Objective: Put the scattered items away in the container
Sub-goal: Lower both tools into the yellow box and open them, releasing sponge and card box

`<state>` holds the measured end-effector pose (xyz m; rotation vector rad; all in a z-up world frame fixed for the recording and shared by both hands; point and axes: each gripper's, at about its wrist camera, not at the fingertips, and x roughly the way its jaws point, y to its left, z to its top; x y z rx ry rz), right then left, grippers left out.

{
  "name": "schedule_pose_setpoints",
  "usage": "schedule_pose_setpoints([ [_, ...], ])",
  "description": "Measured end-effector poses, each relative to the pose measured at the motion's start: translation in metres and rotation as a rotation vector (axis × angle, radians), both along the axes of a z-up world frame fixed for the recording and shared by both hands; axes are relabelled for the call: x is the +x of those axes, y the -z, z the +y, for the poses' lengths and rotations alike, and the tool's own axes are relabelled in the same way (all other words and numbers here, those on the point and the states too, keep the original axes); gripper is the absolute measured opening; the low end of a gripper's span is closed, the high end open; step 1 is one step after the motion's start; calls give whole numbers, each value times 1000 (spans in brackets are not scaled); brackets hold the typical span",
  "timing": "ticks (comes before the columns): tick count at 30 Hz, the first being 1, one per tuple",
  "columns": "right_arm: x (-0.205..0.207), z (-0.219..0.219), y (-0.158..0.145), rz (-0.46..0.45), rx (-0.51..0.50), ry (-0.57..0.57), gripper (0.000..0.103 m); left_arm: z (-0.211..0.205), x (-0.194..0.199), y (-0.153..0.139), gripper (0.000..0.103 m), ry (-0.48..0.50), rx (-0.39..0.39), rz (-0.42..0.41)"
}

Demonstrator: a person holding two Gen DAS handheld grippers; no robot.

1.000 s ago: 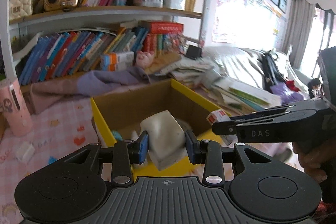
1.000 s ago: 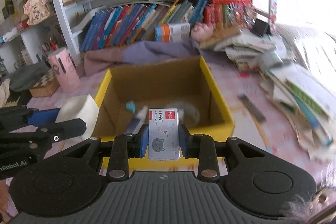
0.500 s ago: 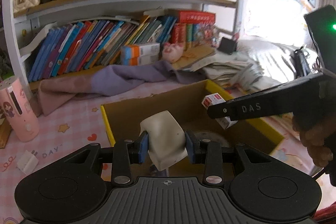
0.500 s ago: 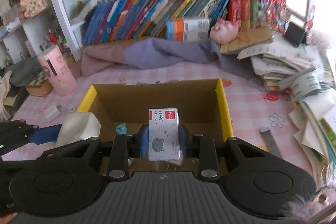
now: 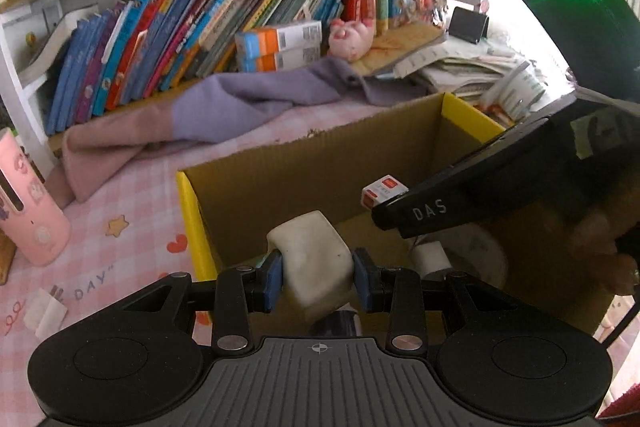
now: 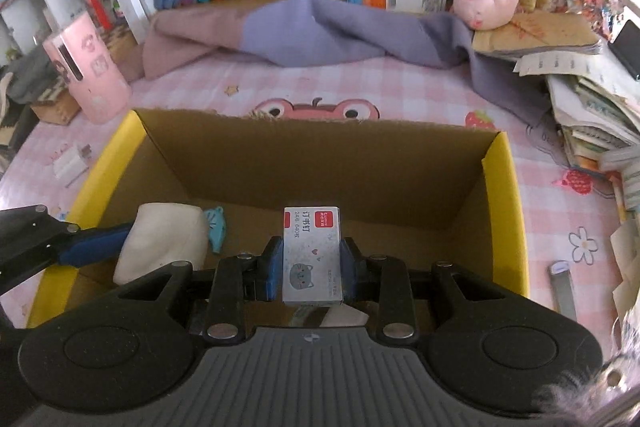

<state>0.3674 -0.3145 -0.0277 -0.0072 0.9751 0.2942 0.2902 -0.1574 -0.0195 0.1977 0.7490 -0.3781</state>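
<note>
An open cardboard box with yellow rims (image 5: 192, 215) (image 6: 502, 211) stands on the pink checked tablecloth. My left gripper (image 5: 318, 277) is shut on a cream-white eraser-like block (image 5: 314, 253), held over the box's left part; the block (image 6: 164, 239) also shows at the left of the right wrist view. My right gripper (image 6: 310, 269) is shut on a small staple box with a cat picture (image 6: 311, 255), held above the box's middle. That staple box (image 5: 382, 189) also shows at the tip of the right gripper in the left wrist view. Inside lie a teal item (image 6: 214, 229) and a tape roll (image 5: 432, 255).
A pink cylindrical holder (image 6: 90, 75) stands left of the box. A purple-pink cloth (image 6: 320, 27) lies behind it, under shelves of books. Stacked papers (image 6: 592, 107) crowd the right. A metal clip (image 6: 562, 285) lies right of the box and a small white item (image 6: 70, 163) lies to its left.
Both grippers moved forward and down over the box, tilting further downward, and the box interior now fills more of each view. Each still grips the same item.
</note>
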Motion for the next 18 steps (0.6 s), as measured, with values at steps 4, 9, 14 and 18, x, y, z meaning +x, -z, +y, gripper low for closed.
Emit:
schedule_pose_setpoints([
  [4, 4, -1, 8, 27, 1, 14, 28, -1, 1, 0, 36, -4, 3, 5],
  [9, 4, -2, 12, 38, 8, 26, 30, -1, 0, -1, 41, 4, -3, 15],
  [14, -2, -4, 8, 4, 36, 47, 52, 1, -7, -7, 72, 4, -20, -22],
  [18, -7, -7, -1, -24, 65, 62, 58, 2, -16, -15, 77, 3, -33, -58],
])
